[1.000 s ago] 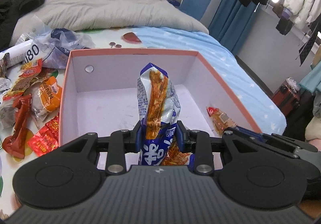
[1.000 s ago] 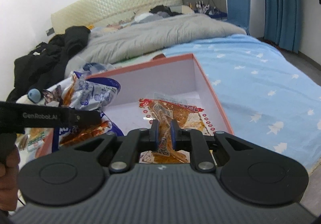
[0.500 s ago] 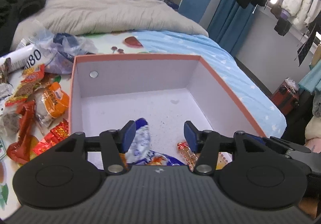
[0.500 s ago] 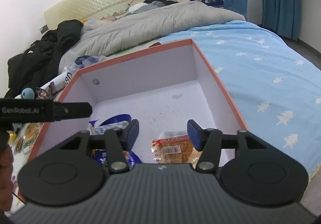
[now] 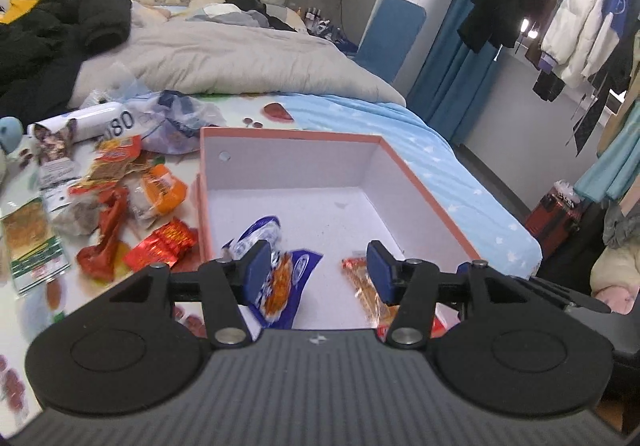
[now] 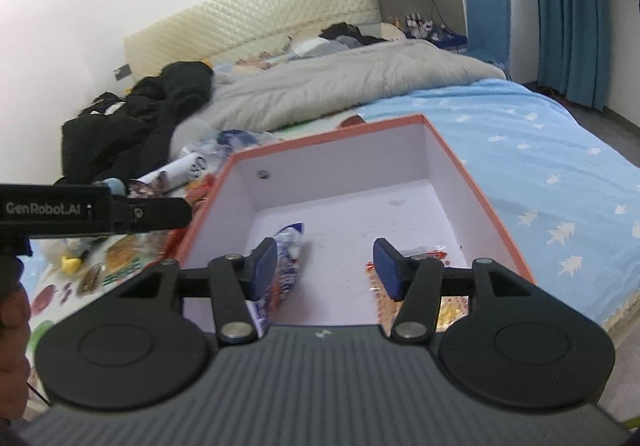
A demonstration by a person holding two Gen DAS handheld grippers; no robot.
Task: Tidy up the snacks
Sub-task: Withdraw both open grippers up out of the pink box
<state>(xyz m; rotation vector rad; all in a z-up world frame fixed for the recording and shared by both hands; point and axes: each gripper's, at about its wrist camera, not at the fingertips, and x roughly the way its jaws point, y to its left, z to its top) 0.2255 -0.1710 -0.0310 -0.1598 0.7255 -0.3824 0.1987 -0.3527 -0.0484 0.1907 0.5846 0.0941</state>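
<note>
Both pairs of fingers stand about half open with nothing between them. The left gripper [image 5: 318, 266] hangs over the near edge of the box [image 5: 288, 135], its blue pads well apart, and the right gripper [image 6: 326, 266] sits the same way beside it, also empty.

Inside the box, a blue and white snack bag [image 5: 276, 266] lies on the floor near the left wall, close to the front. An orange snack pack [image 5: 366, 288] lies toward the front right corner; from the right wrist view it seems to touch the right wall, though the finger hides that edge. The middle and whole back half of the box floor are bare, so there is plenty of room to drop more in without crowding the walls.

The box sits on the bed, its salmon rim squared off and its left wall running beside the loose snack pile [image 5: 120, 214]. That pile spreads over the sheet just left of the box, with a red wrapper [image 5: 164, 242] nearly against the wall. To the right of the box the blue sheet [image 6: 540, 166] is open up to the mattress edge. A grey quilt [image 5: 240, 58] is heaped behind.
</note>
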